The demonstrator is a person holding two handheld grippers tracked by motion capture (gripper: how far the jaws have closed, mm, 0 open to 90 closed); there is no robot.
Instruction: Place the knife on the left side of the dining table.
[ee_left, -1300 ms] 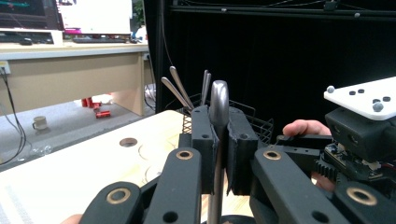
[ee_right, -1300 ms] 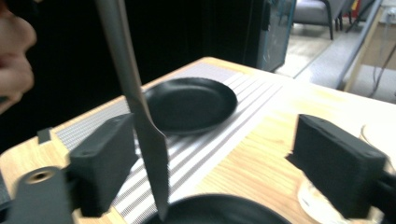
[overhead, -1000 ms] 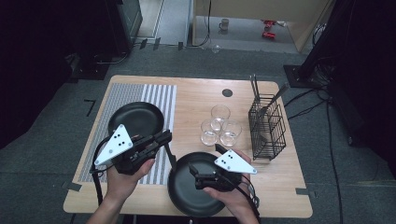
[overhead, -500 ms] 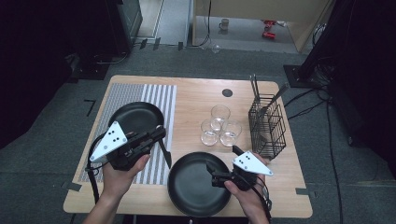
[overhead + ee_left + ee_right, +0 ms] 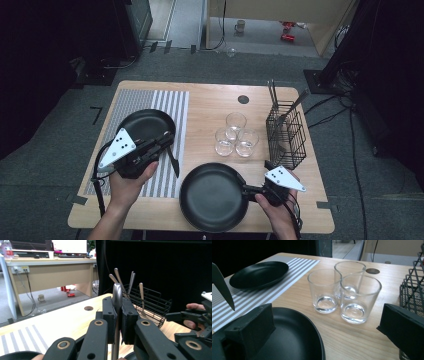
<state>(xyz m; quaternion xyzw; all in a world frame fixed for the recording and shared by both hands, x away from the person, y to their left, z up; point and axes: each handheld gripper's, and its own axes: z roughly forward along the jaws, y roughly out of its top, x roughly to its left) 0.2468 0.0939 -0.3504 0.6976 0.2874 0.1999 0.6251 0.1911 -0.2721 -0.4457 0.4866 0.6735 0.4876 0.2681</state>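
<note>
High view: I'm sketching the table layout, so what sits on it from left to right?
Striped mat → far black plate → knife in the left gripper → near black plate → three glasses → wire basket.

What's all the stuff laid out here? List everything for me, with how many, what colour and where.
Table: one, light wood, centre of the high view.
Striped mat: one, grey and white, left part of the table.
Plates: two, black; far plate on the mat, near plate at the front edge.
Glasses: three, clear, clustered mid-table.
Wire basket: one, black, right side, with metal cutlery standing in it.
Knife: one, dark blade pointing down over the mat, metal handle clamped in the left gripper.
Mug: one, pale, on the floor beyond the table.
Left gripper: black, shut on the knife.
Right gripper: black, jaws open at the near plate's right edge.
</note>
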